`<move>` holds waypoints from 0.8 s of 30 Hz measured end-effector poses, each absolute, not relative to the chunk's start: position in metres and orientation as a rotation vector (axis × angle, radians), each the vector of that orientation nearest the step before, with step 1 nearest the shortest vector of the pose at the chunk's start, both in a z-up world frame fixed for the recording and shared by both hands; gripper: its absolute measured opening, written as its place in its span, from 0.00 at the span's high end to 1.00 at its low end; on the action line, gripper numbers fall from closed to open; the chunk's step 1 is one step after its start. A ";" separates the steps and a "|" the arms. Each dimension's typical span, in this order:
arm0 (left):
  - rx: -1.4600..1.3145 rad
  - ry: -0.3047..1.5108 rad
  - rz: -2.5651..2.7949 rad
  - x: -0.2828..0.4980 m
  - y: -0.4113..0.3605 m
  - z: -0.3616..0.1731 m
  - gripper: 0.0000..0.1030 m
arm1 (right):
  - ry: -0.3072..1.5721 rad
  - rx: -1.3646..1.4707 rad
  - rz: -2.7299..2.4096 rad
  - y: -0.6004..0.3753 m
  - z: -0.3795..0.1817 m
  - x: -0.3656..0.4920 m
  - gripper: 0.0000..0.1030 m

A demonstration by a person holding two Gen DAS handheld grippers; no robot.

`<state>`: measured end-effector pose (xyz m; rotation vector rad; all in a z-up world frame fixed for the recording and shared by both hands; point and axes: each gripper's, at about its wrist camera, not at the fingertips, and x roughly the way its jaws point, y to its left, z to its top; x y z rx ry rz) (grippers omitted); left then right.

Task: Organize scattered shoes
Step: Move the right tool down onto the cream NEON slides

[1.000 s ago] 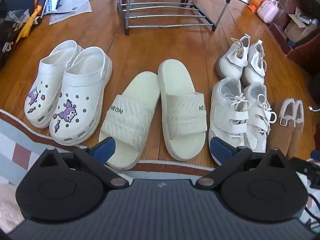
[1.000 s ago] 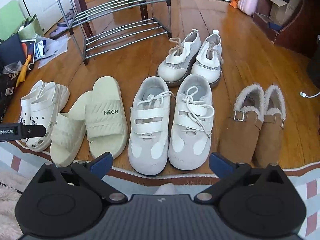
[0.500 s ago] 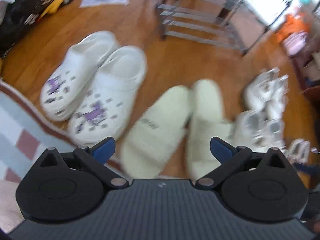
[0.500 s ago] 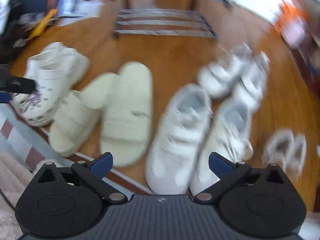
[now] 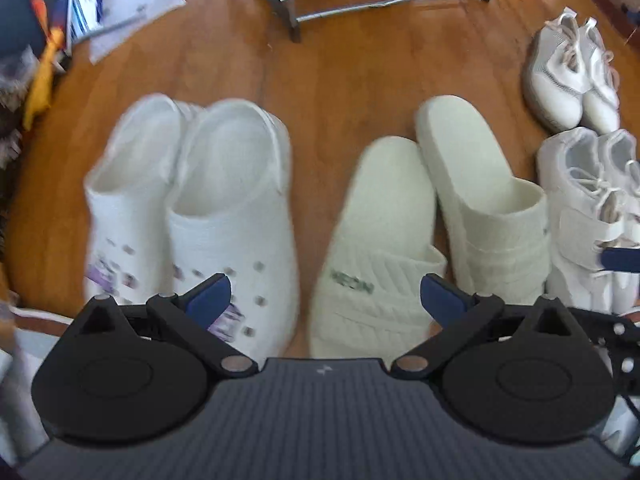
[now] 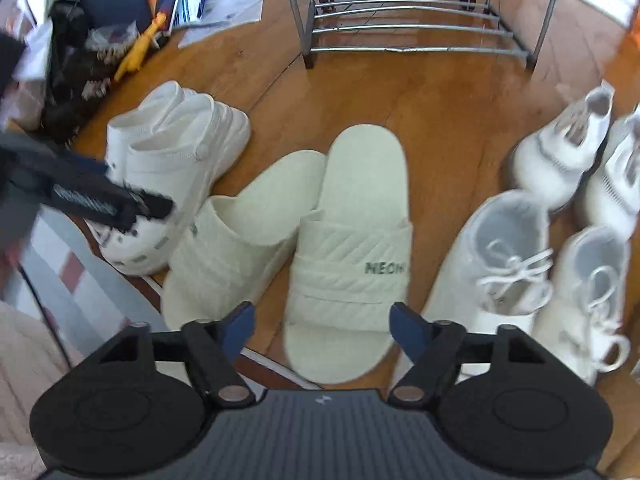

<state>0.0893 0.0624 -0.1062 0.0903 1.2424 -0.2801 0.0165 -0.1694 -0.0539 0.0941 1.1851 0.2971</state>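
Note:
Shoes stand in pairs on the wooden floor. In the left wrist view a pair of white clogs [image 5: 224, 208] with purple charms sits left, cream NEON slides [image 5: 384, 248] middle, white strap sneakers [image 5: 588, 208] right, small white lace-ups [image 5: 568, 80] behind them. My left gripper [image 5: 324, 298] is open, low over the clog toe and the left slide, holding nothing. In the right wrist view my right gripper [image 6: 320, 326] is open just in front of the right NEON slide [image 6: 356, 248]. The left gripper's body [image 6: 92, 196] shows above the clogs [image 6: 172, 160].
A metal shoe rack [image 6: 412, 24] stands behind the shoes. Papers, a dark bag and a yellow rubber chicken [image 6: 136, 52] clutter the far left floor. A striped rug edge [image 6: 80, 276] lies under the shoe toes.
Both grippers swung left and came lower and closer to the shoes. The left view now centres on clogs and slides, the right view on the slides. The brown fur-lined shoes left view.

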 end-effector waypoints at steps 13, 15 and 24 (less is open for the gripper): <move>0.034 1.423 -0.315 0.061 0.069 -0.183 0.00 | 1.181 0.295 0.250 -0.211 -0.105 0.009 0.34; 0.042 1.418 -0.316 0.059 0.066 -0.185 0.00 | 1.190 0.313 0.262 -0.207 -0.108 0.012 0.26; -0.160 1.390 -0.385 0.095 0.038 -0.174 0.00 | 1.243 0.457 0.373 -0.202 -0.122 0.046 0.02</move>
